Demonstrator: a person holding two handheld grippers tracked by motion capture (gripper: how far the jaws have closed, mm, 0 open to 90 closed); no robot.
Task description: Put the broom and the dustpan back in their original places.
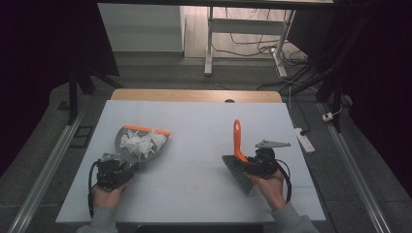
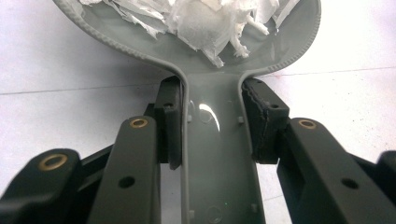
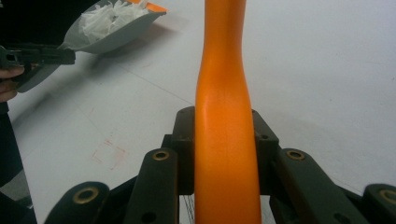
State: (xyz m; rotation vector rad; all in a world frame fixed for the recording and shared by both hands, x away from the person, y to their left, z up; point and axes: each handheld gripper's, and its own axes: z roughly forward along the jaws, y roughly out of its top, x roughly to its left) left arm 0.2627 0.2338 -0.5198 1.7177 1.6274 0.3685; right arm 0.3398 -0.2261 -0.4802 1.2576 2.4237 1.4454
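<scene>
The left gripper (image 1: 112,171) has its fingers (image 2: 169,122) clamped on the flat grey handle of a dustpan (image 1: 141,144); in the left gripper view the handle runs straight up between the two pads, which press against its edges on either side. Just beyond the fingertips the handle widens into the grey pan, and the pan carries a heap of torn white paper scraps (image 2: 205,21). In the high view the pan stretches away from the fingers toward the far side of the white desk (image 1: 194,126), its orange front lip at the end farthest from the grip. The person's left hand (image 1: 108,195) holds the gripper from behind.

The right gripper (image 1: 260,165) has its fingers (image 3: 184,140) closed on the orange handle of a hand brush (image 1: 238,155). In the right gripper view the handle rises between the two pads and continues well past the fingertips. In the high view the handle points away from the person, while the grey bristle head sits on the near side of the fingers, just beside them and tilted down toward the desk. The right hand (image 1: 272,187) grips the tool from behind.

Dustpan and brush are well apart on the desk, the pan off to the left of the right fingers.
</scene>
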